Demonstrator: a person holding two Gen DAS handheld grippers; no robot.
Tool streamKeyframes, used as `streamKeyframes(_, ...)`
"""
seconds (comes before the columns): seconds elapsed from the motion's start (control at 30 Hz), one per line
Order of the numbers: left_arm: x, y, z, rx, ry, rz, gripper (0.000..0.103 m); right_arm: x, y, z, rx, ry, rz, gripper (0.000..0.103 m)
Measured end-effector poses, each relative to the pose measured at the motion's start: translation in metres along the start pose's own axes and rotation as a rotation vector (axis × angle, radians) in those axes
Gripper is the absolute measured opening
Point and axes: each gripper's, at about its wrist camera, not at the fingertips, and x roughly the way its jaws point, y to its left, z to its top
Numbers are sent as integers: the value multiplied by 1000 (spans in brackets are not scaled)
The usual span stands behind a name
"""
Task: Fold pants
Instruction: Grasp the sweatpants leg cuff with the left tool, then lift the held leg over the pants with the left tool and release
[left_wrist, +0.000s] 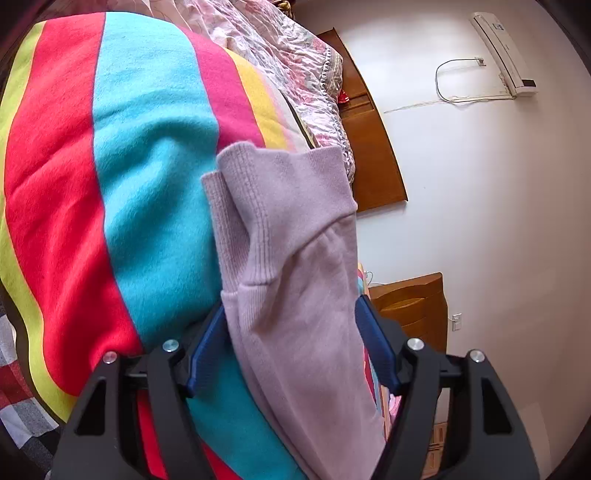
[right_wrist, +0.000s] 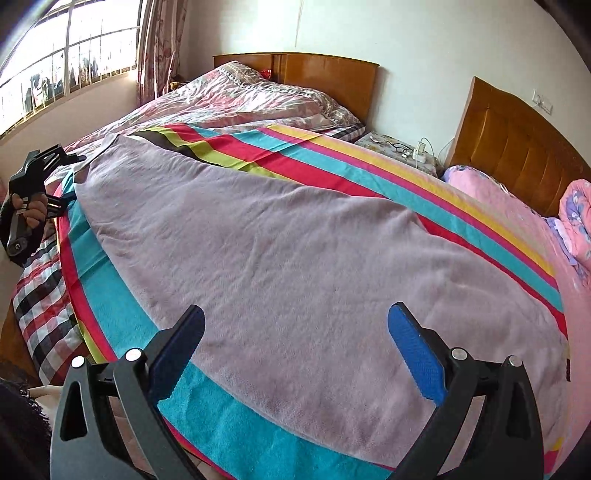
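A: Risk first, nearest stuff?

B: Left gripper (left_wrist: 291, 302), jaws about half wide, with the bunched cuff end of the pants (left_wrist: 295, 221) between them. Both blue pads sit against the cloth, but I can't tell if the pinch is firm. A weak pinch probably loses one of the stacked cuff layers on the lift.

A: Anything else?

B: The striped blanket (left_wrist: 147, 184) is right under the cuffs, so a low bite could drag it along. Right gripper (right_wrist: 297, 314) is wide apart and holds nothing. It hangs over the other end of the pants, which lie flat across the blanket. If that end isn't pinned, the whole garment likely slides instead of folding.

A: Poses?

B: Left looks rolled onto its side, pointing slightly down. Its hand (right_wrist: 29, 210) is on the grip at the bed's far-left edge. Right is tilted steeply down at the cloth. Farther back are a floral quilt (right_wrist: 240, 99) and a wooden headboard (right_wrist: 325, 77).
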Motion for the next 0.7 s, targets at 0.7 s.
streamKeyframes(0.7, 86, -297, -355, 1356, 200, -61, 40, -88, -102, -29, 397, -250, -109, 97)
